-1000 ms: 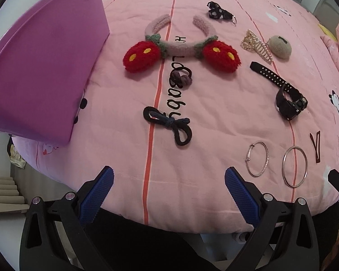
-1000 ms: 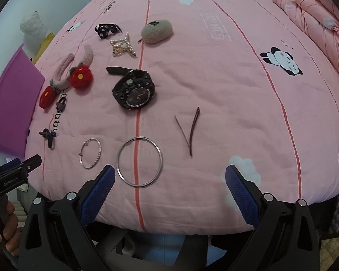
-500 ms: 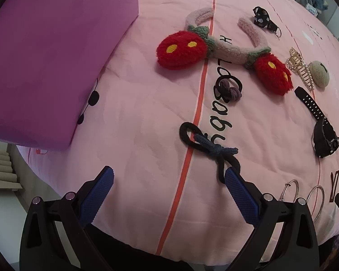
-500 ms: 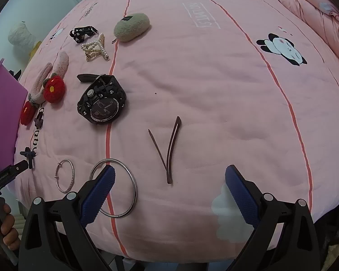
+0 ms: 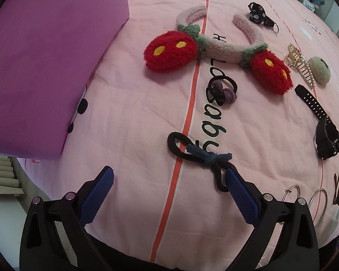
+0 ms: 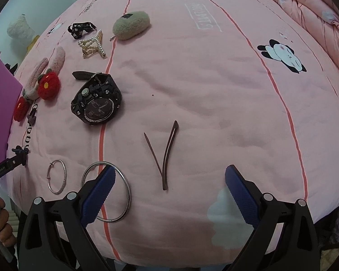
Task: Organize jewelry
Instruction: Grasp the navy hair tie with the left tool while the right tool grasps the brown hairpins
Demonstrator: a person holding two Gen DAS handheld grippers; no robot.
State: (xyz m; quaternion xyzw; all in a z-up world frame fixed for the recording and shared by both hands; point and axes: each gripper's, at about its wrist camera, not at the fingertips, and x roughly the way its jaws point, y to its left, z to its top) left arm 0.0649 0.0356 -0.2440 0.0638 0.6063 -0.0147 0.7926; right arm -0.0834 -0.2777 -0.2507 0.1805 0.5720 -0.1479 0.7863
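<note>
Left wrist: left gripper (image 5: 168, 189) wide, black hair tie (image 5: 201, 155) touching right pad, near bedspread (image 5: 128, 103) front edge. Right gripper (image 6: 168, 188) wide too, brown hair clips (image 6: 163, 155) btwn pads, silver bangle (image 6: 108, 192) under left pad.

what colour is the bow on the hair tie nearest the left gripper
Dusty blue-grey bow on a black hair tie; clearest in the left wrist view.

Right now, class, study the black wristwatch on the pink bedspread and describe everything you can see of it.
The black wristwatch is a chunky sports model that looks like plastic or resin. Its round dark dial carries white hands and faces up at a tilt. Knobs and studs ring the case. One perforated strap stretches flat away from the case. It rests on the pink bedspread, beside the orange stripe, touching no other accessory and neither gripper.
</note>
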